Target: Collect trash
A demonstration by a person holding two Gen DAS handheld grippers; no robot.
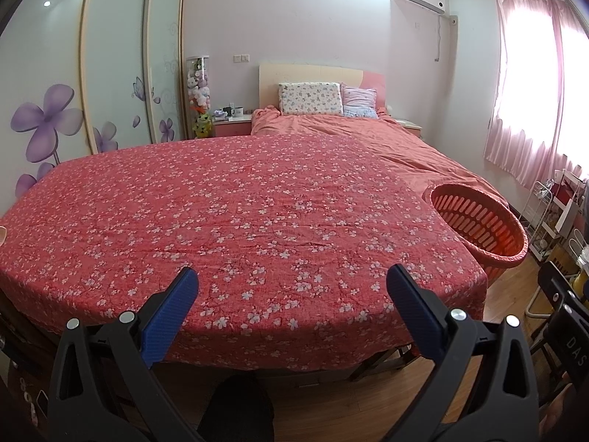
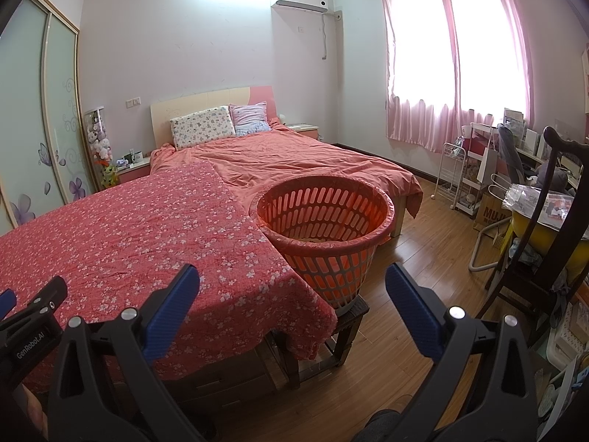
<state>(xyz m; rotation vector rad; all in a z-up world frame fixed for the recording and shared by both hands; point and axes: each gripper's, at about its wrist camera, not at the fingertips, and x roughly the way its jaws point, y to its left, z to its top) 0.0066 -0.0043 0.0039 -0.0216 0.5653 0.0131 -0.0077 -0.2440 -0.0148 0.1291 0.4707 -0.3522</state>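
Note:
An orange slotted plastic basket [image 2: 324,235] stands on a dark wooden stool at the right end of a table covered with a red flowered cloth [image 2: 129,228]; something pale lies in its bottom. The basket also shows in the left wrist view [image 1: 478,228] at the right. My left gripper [image 1: 292,283] is open and empty above the near edge of the cloth [image 1: 239,221]. My right gripper [image 2: 292,283] is open and empty, in front of the basket and the table's corner. No loose trash shows on the cloth.
A bed [image 2: 294,162] with an orange cover and pillows lies behind the table. A dark wooden chair [image 2: 541,243], a white wire rack [image 2: 452,173] and a cluttered desk stand at the right. The wardrobe [image 1: 110,73] is at the left. The floor is wood.

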